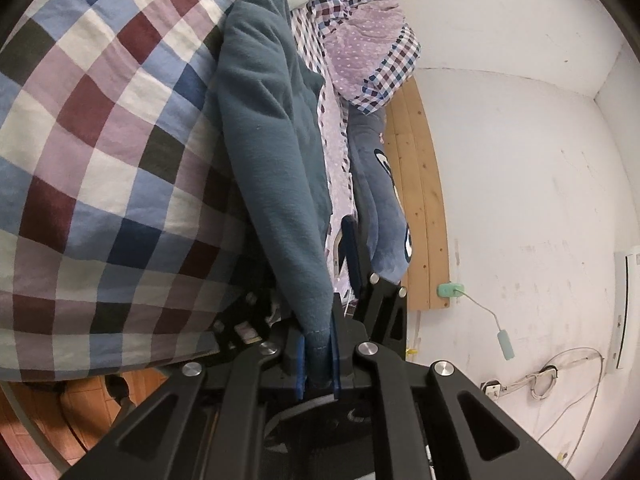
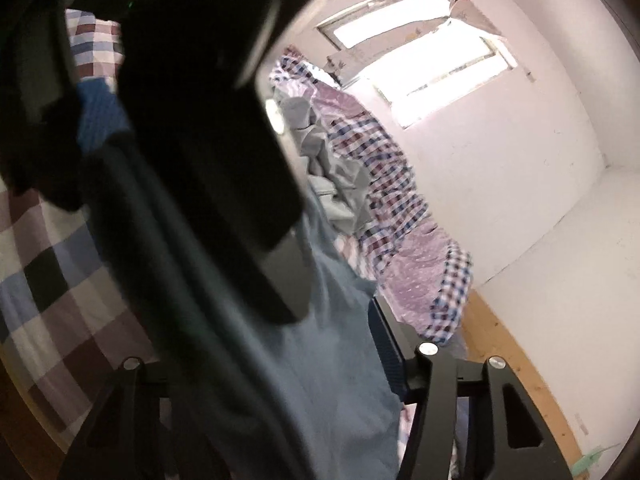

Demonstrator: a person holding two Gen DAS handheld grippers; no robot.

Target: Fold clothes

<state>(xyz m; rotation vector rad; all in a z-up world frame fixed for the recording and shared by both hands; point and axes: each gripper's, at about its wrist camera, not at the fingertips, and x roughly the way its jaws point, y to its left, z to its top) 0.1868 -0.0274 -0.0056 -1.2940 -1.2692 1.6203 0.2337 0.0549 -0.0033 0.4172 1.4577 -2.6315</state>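
A teal-blue sweatshirt point(image 1: 272, 152) lies stretched along the bed. In the left wrist view my left gripper point(image 1: 318, 356) is shut on its stitched hem, which is pinched between the two blue pads. Just beyond, a blue-padded finger point(image 1: 352, 248) of my right gripper stands beside the same garment. In the right wrist view the sweatshirt point(image 2: 328, 380) fills the gap of my right gripper point(image 2: 280, 344), which is open. Its right finger point(image 2: 384, 340) stands at the cloth's edge. Its left finger is hidden behind the dark, blurred body of the left gripper point(image 2: 192, 140).
A large checked bed cover point(image 1: 100, 160) spreads to the left. A crumpled purple dotted and checked quilt point(image 1: 368, 48) is heaped at the far end. A wooden bed board point(image 1: 424, 200) runs along the white wall. Cables and a socket point(image 1: 540, 376) lie near the floor, and a bright window point(image 2: 432, 72) is ahead.
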